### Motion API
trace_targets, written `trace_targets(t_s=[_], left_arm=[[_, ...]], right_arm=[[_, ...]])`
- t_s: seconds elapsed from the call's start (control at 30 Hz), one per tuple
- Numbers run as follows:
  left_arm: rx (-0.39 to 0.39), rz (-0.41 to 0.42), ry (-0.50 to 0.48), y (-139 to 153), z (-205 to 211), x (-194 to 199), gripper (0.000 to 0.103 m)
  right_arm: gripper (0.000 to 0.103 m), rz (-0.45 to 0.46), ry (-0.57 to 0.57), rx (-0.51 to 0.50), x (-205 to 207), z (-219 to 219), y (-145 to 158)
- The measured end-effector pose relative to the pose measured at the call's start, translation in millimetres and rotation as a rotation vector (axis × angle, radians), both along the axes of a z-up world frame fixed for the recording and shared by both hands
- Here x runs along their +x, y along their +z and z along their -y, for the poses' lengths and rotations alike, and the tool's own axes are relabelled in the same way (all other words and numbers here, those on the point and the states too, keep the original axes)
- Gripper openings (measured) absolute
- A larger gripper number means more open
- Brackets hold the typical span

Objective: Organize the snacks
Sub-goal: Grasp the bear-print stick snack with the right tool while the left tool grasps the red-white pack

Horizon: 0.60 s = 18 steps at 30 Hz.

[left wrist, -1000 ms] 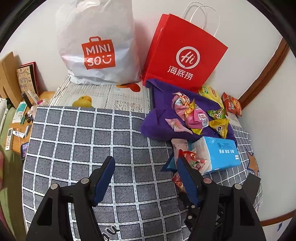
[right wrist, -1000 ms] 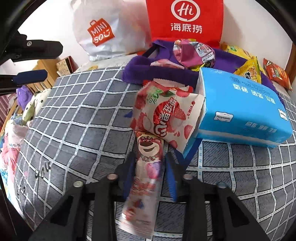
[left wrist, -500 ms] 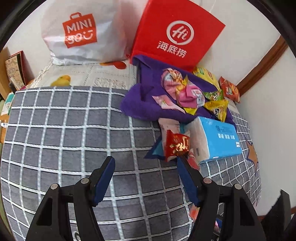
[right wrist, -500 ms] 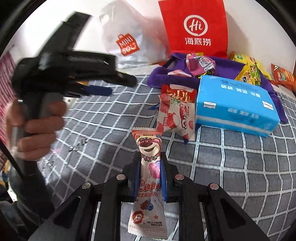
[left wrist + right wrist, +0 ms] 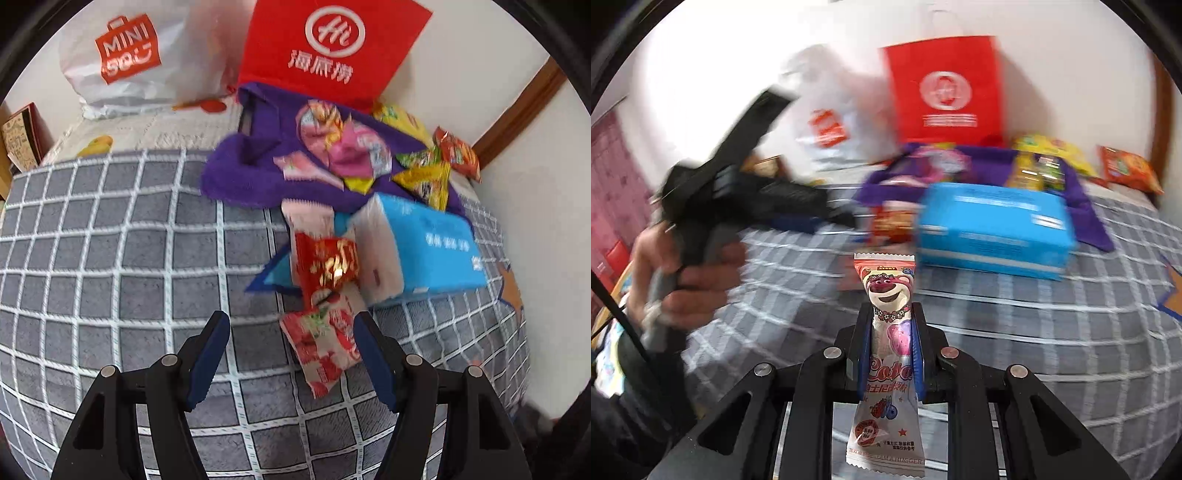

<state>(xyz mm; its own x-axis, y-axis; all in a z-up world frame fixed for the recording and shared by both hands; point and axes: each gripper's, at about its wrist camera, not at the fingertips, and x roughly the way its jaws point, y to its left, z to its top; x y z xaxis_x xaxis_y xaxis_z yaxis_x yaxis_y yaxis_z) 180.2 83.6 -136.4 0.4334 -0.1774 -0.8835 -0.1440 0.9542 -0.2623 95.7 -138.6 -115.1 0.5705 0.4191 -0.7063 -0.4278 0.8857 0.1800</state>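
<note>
Starting at the left of the right wrist view, a person's hand (image 5: 690,280) carries the left gripper (image 5: 291,339) over the grey checked blanket (image 5: 110,258), and it has come down and in toward the snack pile since a second ago, when it looked on from farther back. Its jaws stand apart with nothing pressed between them. A strawberry-print packet (image 5: 325,343) lies on the blanket between the two blue pads, close to the right one; whether it touches that pad I cannot tell. A red foil packet (image 5: 325,262) rests just beyond it, against the white end of the blue tissue pack (image 5: 424,251).

Farther off, a white shopping bag (image 5: 144,62) and a red paper bag (image 5: 328,55) lean on the wall, with a purple cloth bag (image 5: 251,173) lying flat in front, more packets scattered on top.

To the right, the right gripper (image 5: 892,339) is clamped on a pink bear-print snack stick (image 5: 890,339), the bear's face poking out past the fingertips. A second ago that stick lay against the pile; now it is lifted clear and drawn back toward the near side.

So one snack looks taken out of the heap, and the left gripper seems lined up to take the strawberry packet next. Where the stick should go is not evident.
</note>
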Motion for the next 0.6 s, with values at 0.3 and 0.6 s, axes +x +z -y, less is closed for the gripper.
trace_targets(t_s=[0.3, 0.6], left_arm=[[-0.077, -0.020, -0.005, -28, 22, -5, 0.070], [0.130, 0.038, -0.032, -32, 66, 5, 0.081]], right_arm=[[0.019, 0.015, -0.241, -0.094, 26, 78, -21], [0.020, -0.013, -0.293, -0.109, 56, 112, -47]])
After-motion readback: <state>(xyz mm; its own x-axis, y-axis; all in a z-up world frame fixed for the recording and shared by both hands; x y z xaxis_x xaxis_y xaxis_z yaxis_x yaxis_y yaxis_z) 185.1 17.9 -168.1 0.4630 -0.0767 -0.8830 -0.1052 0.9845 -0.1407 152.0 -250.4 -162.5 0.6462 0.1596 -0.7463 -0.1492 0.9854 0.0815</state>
